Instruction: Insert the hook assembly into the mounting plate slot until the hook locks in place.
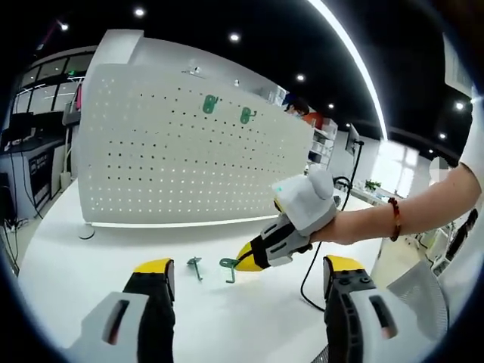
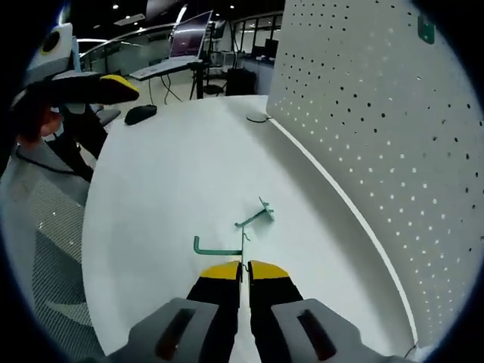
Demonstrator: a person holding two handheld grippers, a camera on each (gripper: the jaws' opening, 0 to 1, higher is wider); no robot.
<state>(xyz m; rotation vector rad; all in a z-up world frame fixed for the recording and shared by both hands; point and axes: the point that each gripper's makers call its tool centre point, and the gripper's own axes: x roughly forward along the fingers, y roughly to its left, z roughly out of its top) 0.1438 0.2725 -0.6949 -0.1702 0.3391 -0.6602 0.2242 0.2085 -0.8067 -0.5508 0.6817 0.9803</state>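
1. The right gripper (image 2: 243, 266), yellow-tipped, is reaching low over the white table (image 2: 166, 174), its jaws nearly together on the end of a green metal L-shaped hook (image 2: 218, 249); the pinched wire itself is hidden between the tips.
2. A second green hook with a small cross-plate (image 2: 259, 215) is lying just beyond it, toward the table's pegboard edge.
3. The white perforated pegboard (image 1: 181, 151) is standing upright along the far edge (two green hooks (image 1: 210, 104) are already hanging near its top).
4. The left gripper (image 1: 249, 274) is hovering with jaws wide apart, holding nothing.
5. A person's hand (image 1: 344, 223) is gripping the right tool; the arm is cut off at the view's edge.
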